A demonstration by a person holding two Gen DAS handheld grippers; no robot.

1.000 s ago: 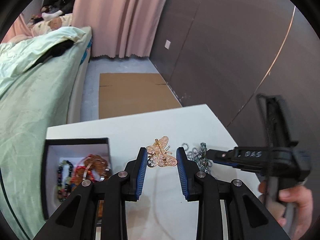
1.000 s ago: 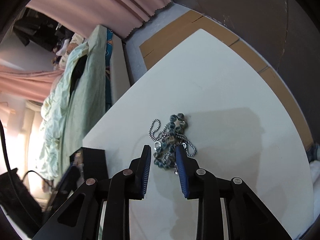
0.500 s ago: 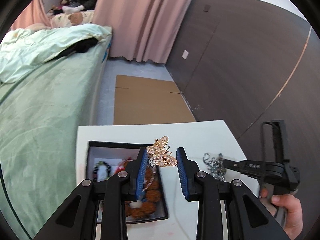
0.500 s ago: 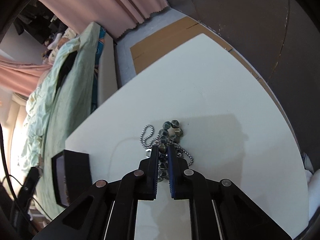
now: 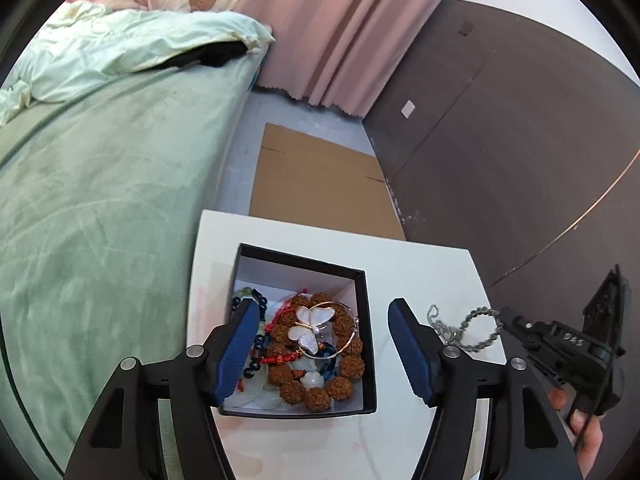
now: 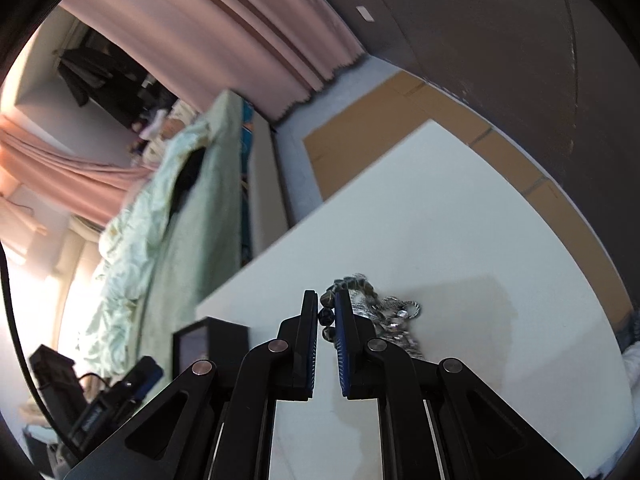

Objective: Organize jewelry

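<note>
A black jewelry box [image 5: 366,312] stands on the white table [image 5: 420,264]. It holds brown bead bracelets, dark beads, red cord and a butterfly brooch [image 5: 310,326] lying on top. My left gripper [image 5: 320,344] is open and empty above the box. My right gripper [image 6: 327,314] is shut on a dark bead bracelet [image 6: 326,314], tangled with a silver chain [image 6: 394,316], lifted a little off the table. The bracelet [image 5: 480,330] also shows in the left wrist view, hanging from the right gripper's tips [image 5: 505,316].
A bed with green bedding [image 5: 100,184] runs along the table's left side. Flat cardboard [image 5: 320,184] lies on the floor beyond the table. A dark wall panel [image 5: 520,160] stands to the right. The box corner [image 6: 212,340] shows at lower left in the right wrist view.
My left gripper carried the butterfly brooch over the box, opened, and the brooch now lies in the box. My right gripper closed on the bead bracelet and lifted it.
</note>
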